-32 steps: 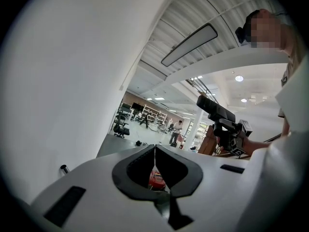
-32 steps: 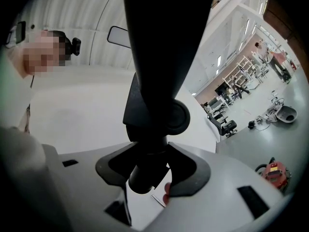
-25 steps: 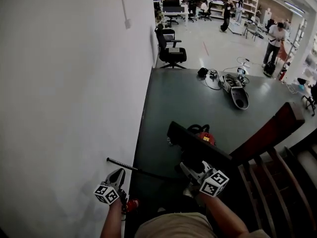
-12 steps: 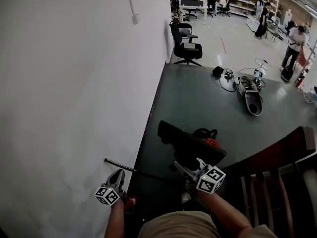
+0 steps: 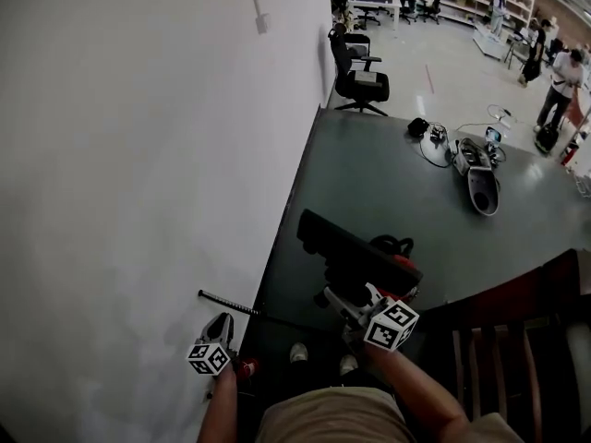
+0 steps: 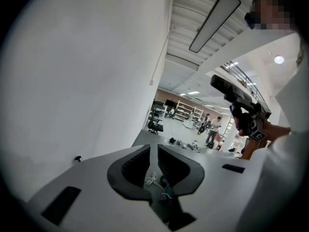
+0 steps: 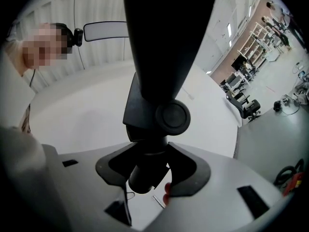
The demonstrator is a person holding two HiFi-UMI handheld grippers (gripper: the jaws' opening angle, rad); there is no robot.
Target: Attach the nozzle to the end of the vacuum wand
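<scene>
The right claw (image 7: 148, 150) is clamped on the round neck of the black nozzle (image 7: 157, 52), with a pad pressing on either side. The nozzle's wide head stands out beyond the jaws. In the head view it lies crosswise just past the claw, over the dark floor (image 5: 388, 192). A red vacuum body (image 5: 399, 262) sits just behind it.

The left claw (image 6: 154, 151) is closed to a slit with nothing in it, low beside the white wall (image 5: 138, 155). A thin black rod (image 5: 231, 304) runs out from the wall's foot, passing just beside that claw's tip.

The marker cubes (image 5: 391, 325) bear only black-and-white square patterns. No lettering is legible anywhere.
</scene>
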